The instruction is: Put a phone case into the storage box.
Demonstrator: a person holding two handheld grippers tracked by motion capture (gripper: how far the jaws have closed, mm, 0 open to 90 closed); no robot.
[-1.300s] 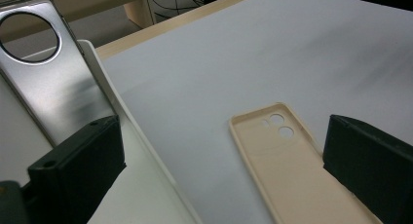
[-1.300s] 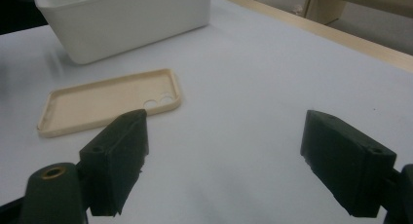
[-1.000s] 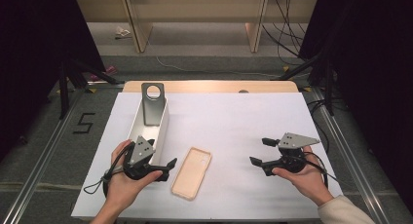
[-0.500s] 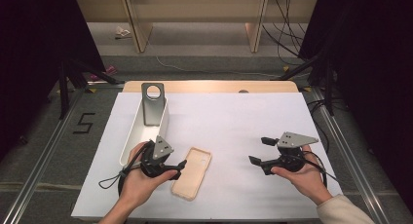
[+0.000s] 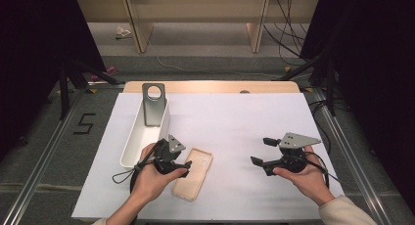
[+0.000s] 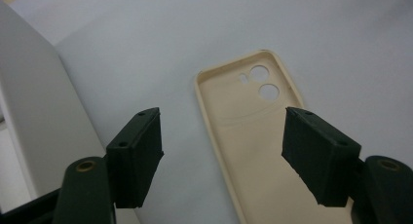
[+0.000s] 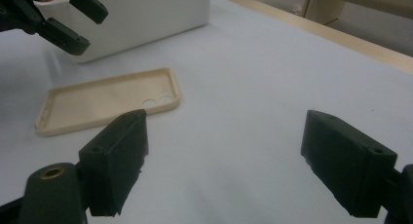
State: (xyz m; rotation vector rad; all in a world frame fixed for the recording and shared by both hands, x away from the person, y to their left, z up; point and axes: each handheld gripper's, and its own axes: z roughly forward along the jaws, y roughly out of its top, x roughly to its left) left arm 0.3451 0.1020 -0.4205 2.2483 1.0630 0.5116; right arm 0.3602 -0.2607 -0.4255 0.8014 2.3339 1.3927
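So the left gripper (image 5: 182, 167) has slid right from next to the white bin (image 5: 128, 154) and now sits at the left edge of the beige phone case (image 5: 194, 173), jaws wide open, with the case's long left edge between them in the left gripper view. The case lies flat, inside up, on the table (image 5: 235, 122) near the person, so a pickup looks next. The right gripper (image 5: 261, 151) hasn't budged, open and empty, well off to the right.

My table (image 5: 254, 112): white top, wood edge at far side. Grey floor (image 5: 44, 142) w/ "5" mark (image 5: 84, 123); dark surrounds.
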